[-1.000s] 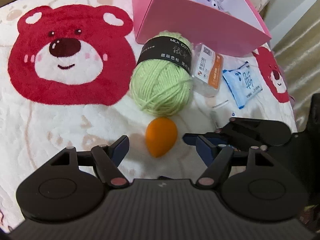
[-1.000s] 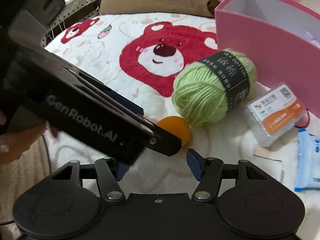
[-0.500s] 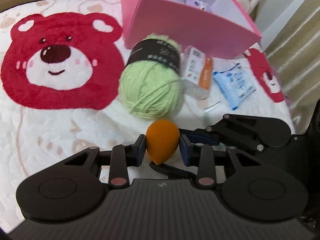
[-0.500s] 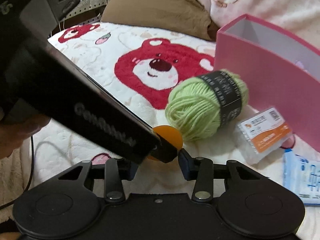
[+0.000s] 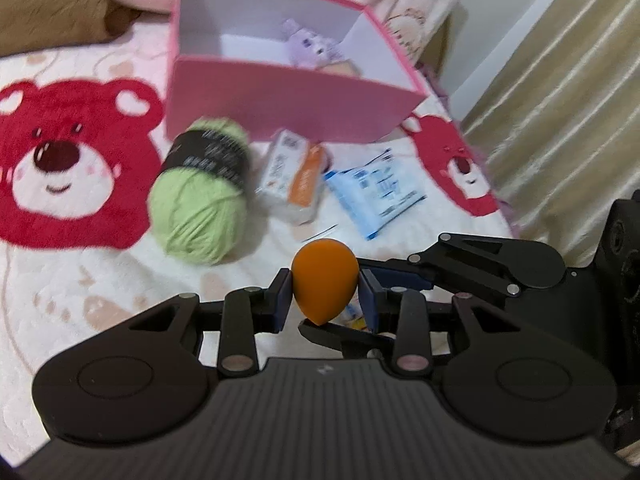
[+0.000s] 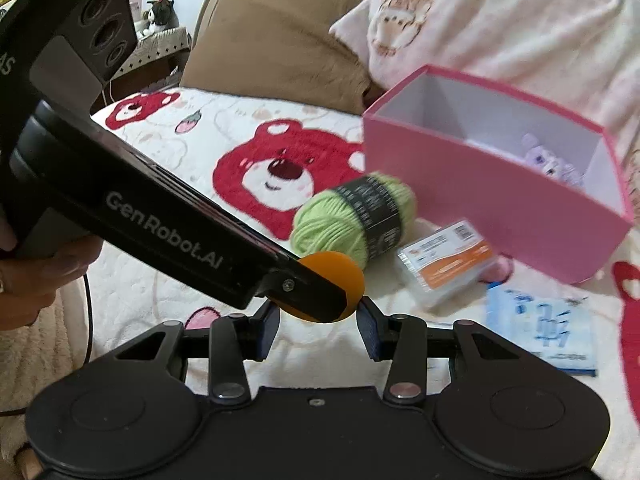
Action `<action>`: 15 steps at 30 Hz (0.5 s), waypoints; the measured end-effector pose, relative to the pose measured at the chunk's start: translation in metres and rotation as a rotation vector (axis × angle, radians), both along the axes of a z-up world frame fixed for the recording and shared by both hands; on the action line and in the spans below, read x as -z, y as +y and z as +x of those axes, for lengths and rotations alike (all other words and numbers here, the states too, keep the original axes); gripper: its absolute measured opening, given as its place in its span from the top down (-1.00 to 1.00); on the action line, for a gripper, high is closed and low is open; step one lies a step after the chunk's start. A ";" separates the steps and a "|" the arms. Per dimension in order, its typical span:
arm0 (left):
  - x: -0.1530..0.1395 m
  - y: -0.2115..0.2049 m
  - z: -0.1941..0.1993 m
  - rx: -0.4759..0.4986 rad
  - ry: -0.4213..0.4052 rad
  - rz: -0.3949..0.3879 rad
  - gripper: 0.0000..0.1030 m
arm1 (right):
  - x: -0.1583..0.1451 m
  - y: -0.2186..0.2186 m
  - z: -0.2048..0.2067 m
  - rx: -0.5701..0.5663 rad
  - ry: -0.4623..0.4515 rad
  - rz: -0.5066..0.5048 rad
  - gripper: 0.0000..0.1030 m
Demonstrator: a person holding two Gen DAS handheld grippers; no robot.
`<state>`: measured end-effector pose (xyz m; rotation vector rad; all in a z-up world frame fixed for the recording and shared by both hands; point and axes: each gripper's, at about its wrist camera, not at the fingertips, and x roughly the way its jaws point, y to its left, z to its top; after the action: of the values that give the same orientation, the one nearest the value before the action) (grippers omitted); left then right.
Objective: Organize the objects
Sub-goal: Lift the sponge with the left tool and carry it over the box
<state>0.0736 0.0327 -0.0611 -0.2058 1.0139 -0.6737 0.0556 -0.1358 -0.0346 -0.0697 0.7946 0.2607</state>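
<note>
An orange egg-shaped sponge (image 5: 324, 276) hangs just above the bear-print blanket (image 5: 80, 280), and my left gripper (image 5: 325, 286) is shut on its sides. My right gripper (image 6: 319, 312) comes in from the right. Its fingers (image 5: 400, 276) close around the same sponge (image 6: 344, 270), one under the pointed tip and one behind it. In the right wrist view its right pad touches the sponge, while the left gripper's finger (image 6: 316, 294) hides its left pad. The open pink box (image 5: 288, 96) stands beyond, with a purple plush toy (image 5: 308, 44) inside.
On the blanket before the box lie a green yarn ball (image 5: 200, 208), a white and orange packet (image 5: 292, 180) and a blue wipes packet (image 5: 376, 188). A brown pillow (image 6: 280, 52) sits behind, a curtain (image 5: 560, 100) hangs at the right, and a person's hand (image 6: 32, 280) holds the left gripper.
Both grippers stood open around the sponge lying on the blanket. They have closed on it and risen together, so the sponge is off the blanket and the box interior shows.
</note>
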 end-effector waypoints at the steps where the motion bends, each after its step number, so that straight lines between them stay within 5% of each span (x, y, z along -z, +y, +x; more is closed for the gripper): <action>1: -0.006 -0.003 0.000 0.005 -0.007 -0.002 0.34 | -0.005 -0.003 -0.002 0.006 -0.007 -0.001 0.08; 15: -0.096 -0.046 0.038 0.065 -0.081 0.051 0.34 | -0.095 -0.045 0.020 0.045 -0.085 -0.010 0.08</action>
<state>0.1117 -0.0132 0.0347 -0.1004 0.9618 -0.7086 0.0757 -0.1813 0.0604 -0.0712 0.7124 0.2099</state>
